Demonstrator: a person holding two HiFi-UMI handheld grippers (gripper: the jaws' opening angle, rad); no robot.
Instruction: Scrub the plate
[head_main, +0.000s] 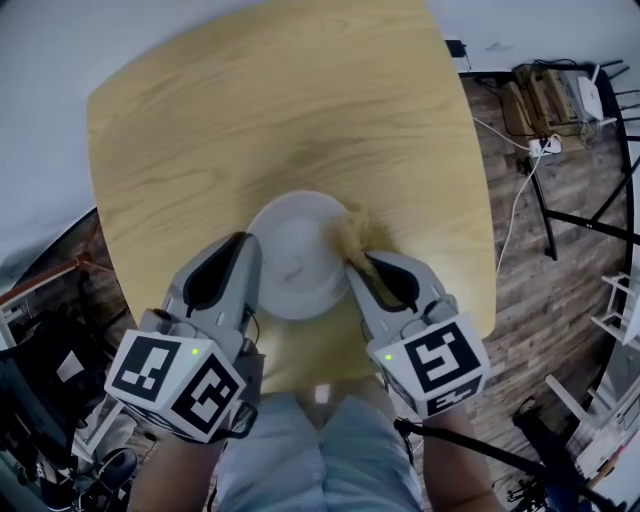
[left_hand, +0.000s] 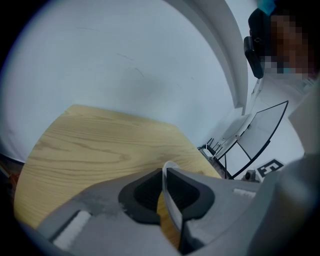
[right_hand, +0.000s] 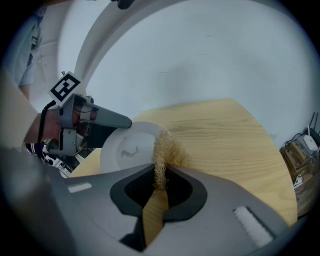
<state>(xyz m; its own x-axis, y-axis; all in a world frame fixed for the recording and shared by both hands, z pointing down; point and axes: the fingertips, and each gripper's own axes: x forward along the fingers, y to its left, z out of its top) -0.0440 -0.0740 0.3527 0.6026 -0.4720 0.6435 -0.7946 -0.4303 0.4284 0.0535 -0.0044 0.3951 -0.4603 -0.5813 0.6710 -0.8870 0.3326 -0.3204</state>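
The left gripper's (left_hand: 165, 172) jaws were clamped on the thin white rim of the plate (left_hand: 173, 212), which showed edge-on between the pads. The right gripper's (right_hand: 161, 174) jaws were pinched shut on a tan, fibrous scrubber (right_hand: 167, 149). Its frizzy tuft stuck out past the tips and lay at the plate's right rim, apparently touching it.

The plate seemed to lie flat on the pale wooden table (head_main: 270, 100), between the two grippers and close to the table's near edge.

The left hold took only a narrow bite of rim, so a hard stroke would probably twist or slide the plate out of it. Only a thin part of the scrubber was gripped, so dragging it firmly might pull it free. A pull toward the person could carry the plate over the near edge.

The grippers stood close on either side of the plate, so a long stroke leftward risked knocking the left jaws.

Beyond the plate, the tabletop was wide and bare. The table's right edge lay fairly near the right gripper, with a cable-strewn floor (head_main: 520, 190) below.
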